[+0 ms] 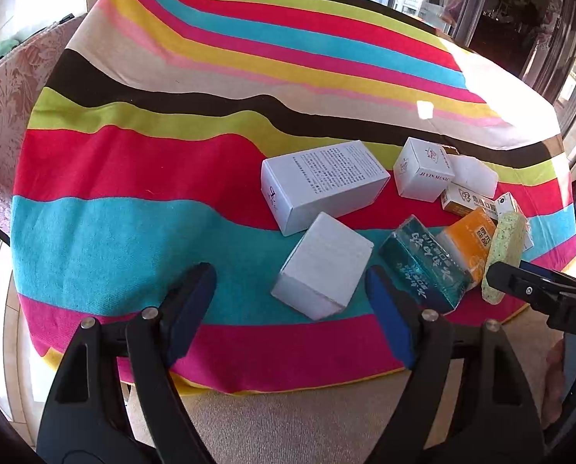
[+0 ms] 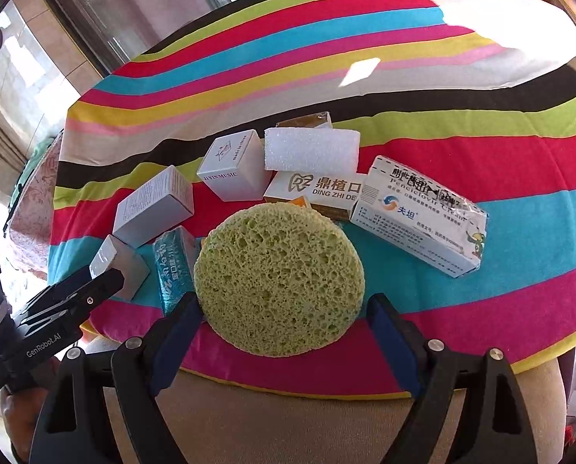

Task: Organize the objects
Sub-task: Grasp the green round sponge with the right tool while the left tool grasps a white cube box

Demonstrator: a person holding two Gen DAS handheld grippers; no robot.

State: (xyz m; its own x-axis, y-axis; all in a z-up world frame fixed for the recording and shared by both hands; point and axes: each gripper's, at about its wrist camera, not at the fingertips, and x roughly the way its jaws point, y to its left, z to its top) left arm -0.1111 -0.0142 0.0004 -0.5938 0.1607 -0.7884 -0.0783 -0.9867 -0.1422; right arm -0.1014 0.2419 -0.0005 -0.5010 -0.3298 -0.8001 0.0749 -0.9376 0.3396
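Observation:
A round green sponge [image 2: 280, 278] leans on edge near the table's front, between the wide-open fingers of my right gripper [image 2: 284, 332]; it also shows edge-on in the left wrist view [image 1: 506, 251]. My left gripper [image 1: 291, 309] is open and empty, just before a small plain white box [image 1: 324, 266]. A teal packet [image 1: 423, 263], an orange packet [image 1: 469, 237], a long white box [image 1: 322, 183], a white cube box [image 1: 423, 172], a white foam block [image 2: 311, 150] and a cream box [image 2: 419, 216] cluster on the striped cloth [image 1: 171, 116].
The round table's front edge runs close under both grippers. A patterned chair [image 1: 9, 108] stands at the left. Windows and a glass door lie behind the table. The right gripper's body [image 1: 539, 294] shows at the left wrist view's right edge.

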